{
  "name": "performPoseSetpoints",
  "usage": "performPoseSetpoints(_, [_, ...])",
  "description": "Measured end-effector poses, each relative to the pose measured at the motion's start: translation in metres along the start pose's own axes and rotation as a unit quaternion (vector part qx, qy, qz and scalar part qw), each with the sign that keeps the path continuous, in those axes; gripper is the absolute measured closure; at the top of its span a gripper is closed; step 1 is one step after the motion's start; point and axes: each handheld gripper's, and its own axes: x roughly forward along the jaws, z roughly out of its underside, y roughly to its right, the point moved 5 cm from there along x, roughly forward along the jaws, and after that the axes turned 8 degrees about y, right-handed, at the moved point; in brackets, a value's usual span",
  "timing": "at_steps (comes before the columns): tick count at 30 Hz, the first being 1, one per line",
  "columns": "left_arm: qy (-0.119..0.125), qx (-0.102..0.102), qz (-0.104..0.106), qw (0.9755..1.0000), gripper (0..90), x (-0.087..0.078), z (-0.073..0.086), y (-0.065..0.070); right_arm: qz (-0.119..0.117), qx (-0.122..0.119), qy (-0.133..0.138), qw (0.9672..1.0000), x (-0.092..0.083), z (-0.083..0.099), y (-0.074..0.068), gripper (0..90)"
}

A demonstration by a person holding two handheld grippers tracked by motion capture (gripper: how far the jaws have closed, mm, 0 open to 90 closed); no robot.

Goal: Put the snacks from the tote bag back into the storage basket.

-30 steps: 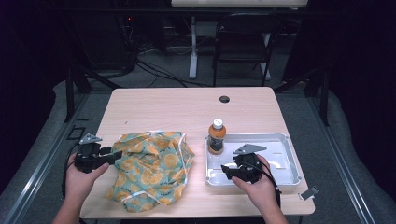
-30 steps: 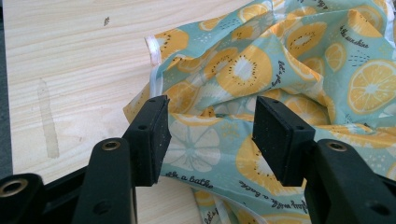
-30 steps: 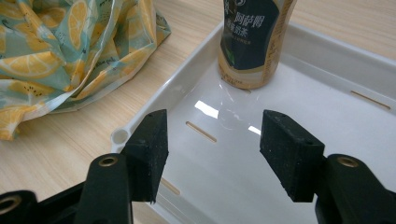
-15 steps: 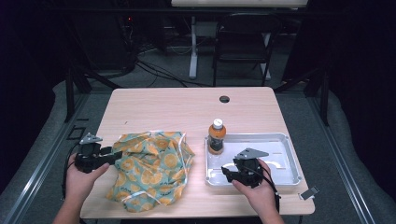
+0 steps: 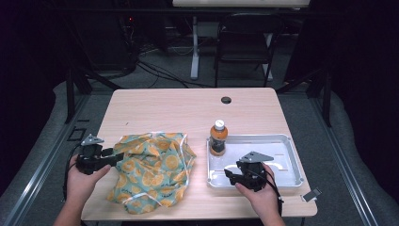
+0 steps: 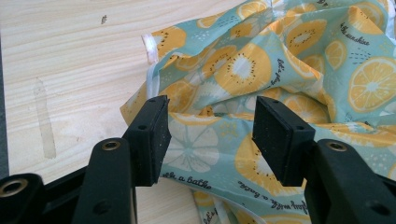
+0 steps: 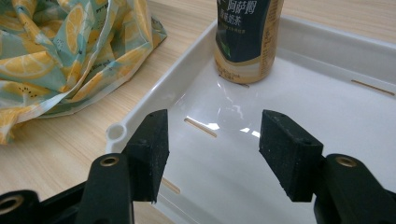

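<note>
Here the left tongs (image 5: 112, 156) sit by the surface's (image 5: 164, 108) left edge near its front corner, jaws spread wide over the rim of the cloth (image 5: 155, 172), gripping nothing. The cloth, printed with orange slices, lies crumpled on the front left part of the surface, just beside the tray (image 5: 282, 141). A bottle (image 5: 218, 138) stands upright in the tray's far left corner. The right tongs (image 5: 231, 175) hover over the tray's front edge, jaws likewise spread and empty.
</note>
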Motion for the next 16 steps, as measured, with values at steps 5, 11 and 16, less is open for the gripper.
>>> performPoseSetpoints(5, [0.002, -0.001, 0.000, 1.0000, 46.1, -0.0011, -0.0003, -0.0001, 0.000, 0.000, -0.002, 1.0000, 0.0009, 0.0014, 0.0000, 41.8])
performPoseSetpoints(11, [0.005, -0.002, -0.001, 1.0000, 46.0, -0.0008, -0.0004, -0.0009, 0.007, -0.004, 0.005, 1.0000, 0.0031, 0.0024, 0.0016, 41.1])
performPoseSetpoints(16, [0.006, -0.003, -0.002, 1.0000, 46.0, -0.0009, -0.0005, -0.0009, -0.002, -0.004, -0.002, 1.0000, 0.0052, 0.0028, 0.0029, 43.6])
